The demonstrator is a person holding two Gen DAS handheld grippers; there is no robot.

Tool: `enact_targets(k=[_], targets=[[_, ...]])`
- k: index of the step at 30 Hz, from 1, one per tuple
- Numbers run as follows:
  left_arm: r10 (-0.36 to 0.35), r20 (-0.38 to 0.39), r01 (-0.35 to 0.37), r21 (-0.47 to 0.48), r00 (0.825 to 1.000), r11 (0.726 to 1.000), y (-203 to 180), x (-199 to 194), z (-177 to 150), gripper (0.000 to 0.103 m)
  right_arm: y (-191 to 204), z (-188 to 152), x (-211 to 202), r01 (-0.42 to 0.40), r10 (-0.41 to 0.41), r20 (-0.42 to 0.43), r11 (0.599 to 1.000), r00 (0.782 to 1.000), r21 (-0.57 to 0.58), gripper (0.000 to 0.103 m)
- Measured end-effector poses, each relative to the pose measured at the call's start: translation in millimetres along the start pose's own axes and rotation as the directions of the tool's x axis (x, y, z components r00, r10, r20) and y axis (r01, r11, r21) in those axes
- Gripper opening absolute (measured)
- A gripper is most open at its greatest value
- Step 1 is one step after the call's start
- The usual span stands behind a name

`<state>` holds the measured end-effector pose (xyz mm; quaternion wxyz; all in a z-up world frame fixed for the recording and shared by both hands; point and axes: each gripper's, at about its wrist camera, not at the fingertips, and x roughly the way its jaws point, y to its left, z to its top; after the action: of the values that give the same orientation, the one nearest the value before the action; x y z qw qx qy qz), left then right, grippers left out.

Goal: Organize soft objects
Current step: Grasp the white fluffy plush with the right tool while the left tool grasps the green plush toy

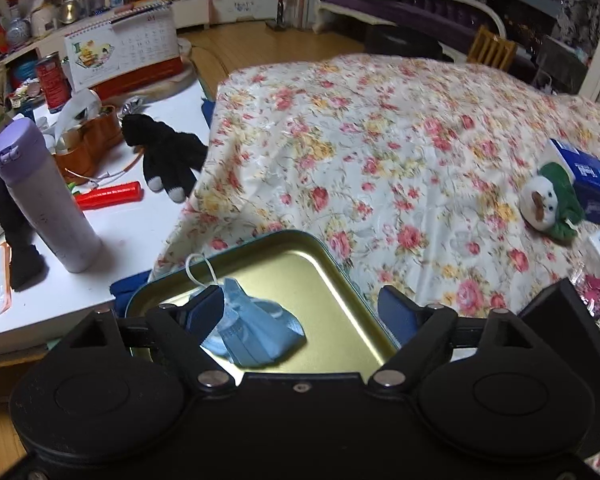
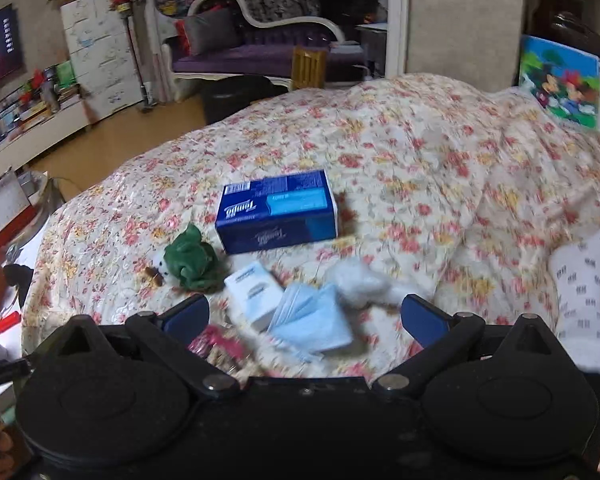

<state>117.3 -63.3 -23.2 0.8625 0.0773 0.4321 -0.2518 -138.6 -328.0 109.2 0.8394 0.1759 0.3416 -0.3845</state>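
Face mask (image 1: pixel 256 332), pale blue and crumpled, lies in the gold tin tray (image 1: pixel 332 280) at the bed's edge, beside the white counter (image 1: pixel 140 224). My left claw (image 1: pixel 304 312) hangs over it with jaws spread, the mask touching only the left pad. Rightward, my right claw (image 2: pixel 306 316) is released above the floral bedspread (image 2: pixel 420 160), over a stack of blue masks (image 2: pixel 316 324), a green plush (image 2: pixel 190 260) and a tissue box (image 2: pixel 276 212).

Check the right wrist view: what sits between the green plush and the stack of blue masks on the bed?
A small white tissue pack lies between the green plush and the stack of blue masks, seen in the right wrist view.
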Motion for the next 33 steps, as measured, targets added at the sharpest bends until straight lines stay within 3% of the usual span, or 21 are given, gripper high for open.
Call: enact_targets(k=[2, 6, 8, 12, 16, 22, 27, 33], targets=[[-0.003, -0.022, 0.003, 0.030, 1.000, 1.000, -8.9, -3.8, 2.0, 0.080, -12.9, 6.8, 6.6, -0.012, 0.012, 0.017, 1.000, 1.000, 0.011, 0.103], [0.032, 0.010, -0.032, 0.081, 0.999, 0.996, -32.8, -20.7, 9.2, 0.080, -32.1, 18.4, 29.0, -0.080, 0.083, -0.043, 0.995, 0.996, 0.055, 0.102], [0.022, 0.029, -0.024, 0.083, 0.999, 0.996, -43.8, -31.0, 16.9, 0.088, -40.1, 23.5, 39.8, -0.072, 0.076, -0.059, 0.994, 0.995, 0.077, 0.102], [-0.015, 0.046, 0.011, 0.101, 0.999, 0.995, -68.7, -46.2, 32.8, 0.091, -54.8, 26.9, 58.6, -0.025, 0.033, -0.074, 0.994, 0.997, 0.109, 0.102], [-0.026, 0.067, 0.014, 0.166, 0.997, 0.986, -100.6, -51.4, 41.3, 0.091, -86.0, 18.5, 83.4, -0.128, 0.166, -0.158, 0.966, 0.974, 0.223, 0.102], [-0.042, 0.055, 0.027, 0.254, 0.998, 0.967, -156.8, -41.8, 42.9, 0.091, -120.8, 8.3, 107.9, -0.042, 0.109, -0.239, 0.962, 0.965, 0.268, 0.098], [-0.060, 0.003, 0.057, 0.280, 0.998, 0.958, -192.9, -25.1, 45.6, 0.091, -155.4, 6.7, 122.7, -0.046, 0.164, -0.258, 0.912, 0.952, 0.407, 0.098], [-0.049, -0.041, 0.059, 0.272, 0.998, 0.960, -216.0, -3.0, 60.0, 0.091, -133.2, 23.4, 138.3, -0.046, 0.142, -0.245, 0.931, 0.959, 0.362, 0.098]])
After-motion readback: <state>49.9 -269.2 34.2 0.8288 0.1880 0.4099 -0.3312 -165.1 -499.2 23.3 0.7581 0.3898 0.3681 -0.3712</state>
